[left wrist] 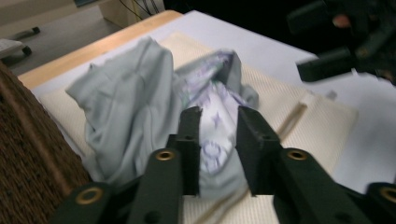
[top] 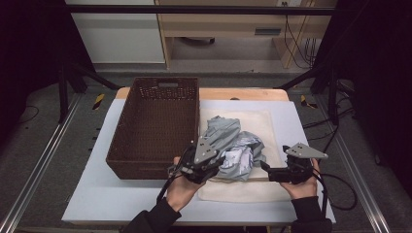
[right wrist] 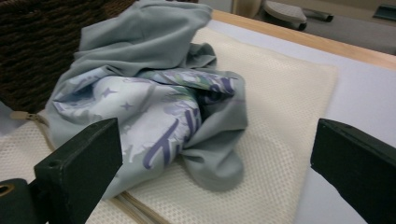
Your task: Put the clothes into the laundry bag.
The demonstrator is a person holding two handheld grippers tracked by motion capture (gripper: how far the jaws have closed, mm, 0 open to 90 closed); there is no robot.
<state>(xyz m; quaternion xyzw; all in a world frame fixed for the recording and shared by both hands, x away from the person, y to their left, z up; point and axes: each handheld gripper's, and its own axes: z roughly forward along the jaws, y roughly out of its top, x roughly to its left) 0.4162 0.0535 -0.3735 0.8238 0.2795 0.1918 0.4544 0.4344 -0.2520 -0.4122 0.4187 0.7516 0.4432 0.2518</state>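
Grey printed garment (top: 234,148) crumpled on cream mesh bag (top: 272,126), just right of wicker basket (top: 158,124). Left gripper (left wrist: 218,122) at the garment's basket-side edge, jaws pinched on a fold of it. Right gripper (top: 266,169) beyond the bag, away from the basket, jaws wide apart, holding nothing.

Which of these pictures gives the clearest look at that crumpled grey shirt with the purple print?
The right gripper view: the grey shirt lies close and sharp, print readable. The left gripper view has it partly behind black jaws. The high view shows it small.
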